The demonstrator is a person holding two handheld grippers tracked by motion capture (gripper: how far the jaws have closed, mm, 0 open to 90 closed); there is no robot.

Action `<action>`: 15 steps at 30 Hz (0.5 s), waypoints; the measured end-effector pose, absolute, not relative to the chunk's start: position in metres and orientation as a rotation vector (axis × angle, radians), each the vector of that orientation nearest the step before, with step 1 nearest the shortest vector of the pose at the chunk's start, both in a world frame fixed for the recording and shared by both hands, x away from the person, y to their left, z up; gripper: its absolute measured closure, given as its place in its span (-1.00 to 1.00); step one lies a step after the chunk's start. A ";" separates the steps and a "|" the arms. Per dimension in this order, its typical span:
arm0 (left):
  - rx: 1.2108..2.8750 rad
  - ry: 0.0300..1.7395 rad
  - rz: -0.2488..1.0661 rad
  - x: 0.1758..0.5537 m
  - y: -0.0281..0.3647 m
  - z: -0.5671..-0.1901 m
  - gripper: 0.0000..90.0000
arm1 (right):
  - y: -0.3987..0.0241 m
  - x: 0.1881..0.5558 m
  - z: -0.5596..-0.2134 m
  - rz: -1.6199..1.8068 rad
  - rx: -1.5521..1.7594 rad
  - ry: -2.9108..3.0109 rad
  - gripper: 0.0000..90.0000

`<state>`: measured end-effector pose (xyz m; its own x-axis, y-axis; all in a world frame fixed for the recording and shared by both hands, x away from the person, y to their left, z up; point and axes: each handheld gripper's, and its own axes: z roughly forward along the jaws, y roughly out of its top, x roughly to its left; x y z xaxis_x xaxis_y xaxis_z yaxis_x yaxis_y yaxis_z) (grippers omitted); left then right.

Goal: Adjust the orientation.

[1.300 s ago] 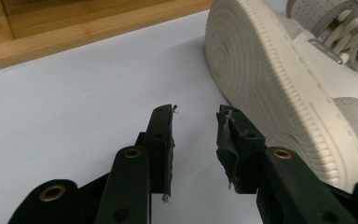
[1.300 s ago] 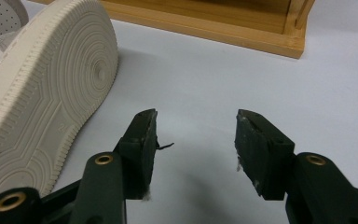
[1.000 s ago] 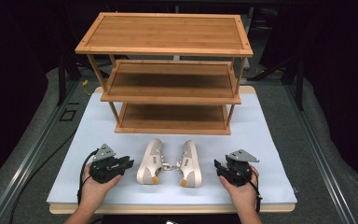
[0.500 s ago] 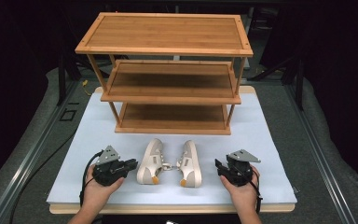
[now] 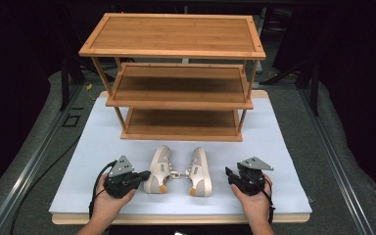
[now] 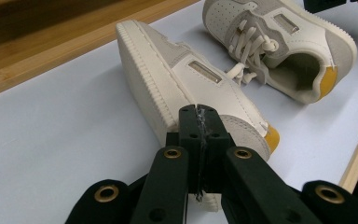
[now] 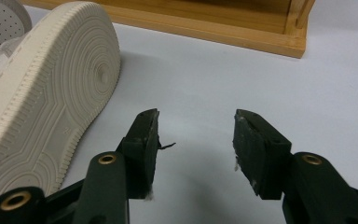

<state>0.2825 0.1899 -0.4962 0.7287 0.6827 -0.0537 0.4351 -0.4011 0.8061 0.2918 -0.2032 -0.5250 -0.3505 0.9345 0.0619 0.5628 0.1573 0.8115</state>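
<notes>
Now, left gripper: jaws have just been closing and are now meeting pad to pad at the left shoe's heel.
Left gripper view: black pads are pressing together in front of the shoe's side; whether they are pinching any material is hard to tell.
Right gripper: jaws are standing wide apart, gripping nothing.
Right gripper view: the right shoe's ribbed sole is lying just left of the open jaws, on the white mat.
High view: both shoes are sitting between the grippers, with the bamboo rack beyond.
</notes>
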 end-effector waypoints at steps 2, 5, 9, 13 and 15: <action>2.052 0.849 0.356 0.282 0.191 -0.497 0.99 | -0.204 0.292 -0.525 1.073 1.427 1.978 0.11; 2.048 0.851 0.355 0.282 0.191 -0.497 0.99 | -0.205 0.292 -0.525 1.081 1.432 1.967 0.11; 2.050 0.846 0.356 0.283 0.192 -0.497 0.99 | -0.207 0.292 -0.525 1.082 1.447 1.962 0.11; 2.047 0.847 0.353 0.284 0.194 -0.498 0.99 | -0.207 0.293 -0.526 1.086 1.456 1.967 0.11; 2.048 0.848 0.357 0.284 0.195 -0.498 0.99 | -0.208 0.293 -0.526 1.087 1.458 1.966 0.11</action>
<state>0.2839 0.1947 -0.4976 0.7270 0.6840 -0.0598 0.4358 -0.3925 0.8100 0.2931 -0.2076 -0.5264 -0.3332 0.9385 0.0905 0.5756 0.1265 0.8079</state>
